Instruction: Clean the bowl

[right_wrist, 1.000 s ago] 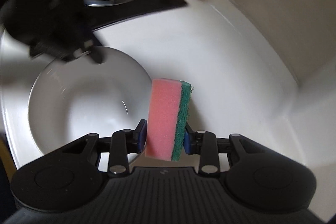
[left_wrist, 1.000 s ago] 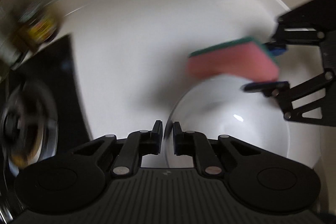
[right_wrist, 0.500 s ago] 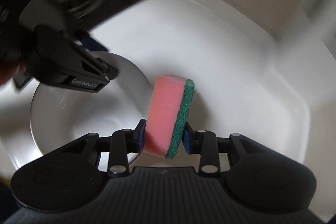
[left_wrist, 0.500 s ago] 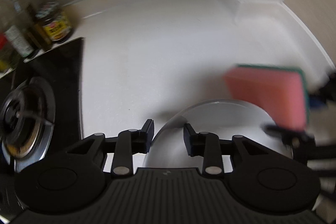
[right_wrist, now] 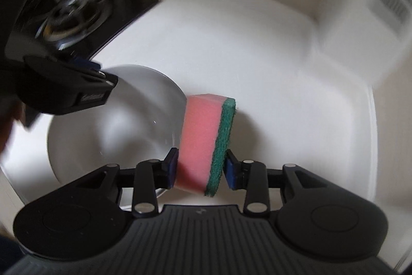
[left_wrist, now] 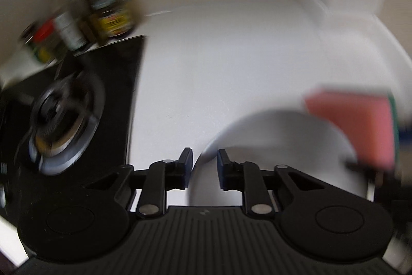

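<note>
The right gripper [right_wrist: 200, 170] pinches a sponge [right_wrist: 203, 143] between its blue pads: a thick block of soft pink foam with rounded corners, backed on its right face by a thin, coarse green scouring layer. The block stands on end, leaning a little to the right, its lower end between the jaws.

The left gripper [left_wrist: 204, 164] has just been closing, its jaws now part-way apart with the bowl's [left_wrist: 278, 146] rim between them; the blur does not show whether the pads press on it. Its linkage is matte black, with small silver pivot pins and a ribbed black housing behind.

The bowl is white, round, wide and shallow, with a smooth glossy inside that catches small highlights. It sits on the counter [right_wrist: 231, 43], a smooth plain white surface, just left of the sponge in the right wrist view, with the left gripper over its far left rim.

Further left lies a glossy black hob [left_wrist: 103, 94] with a round metal burner [left_wrist: 64, 120]. Behind it, at the far wall, a cluster of jars [left_wrist: 113, 14] and bottles stands blurred. A pale wall encloses the counter's far side.
</note>
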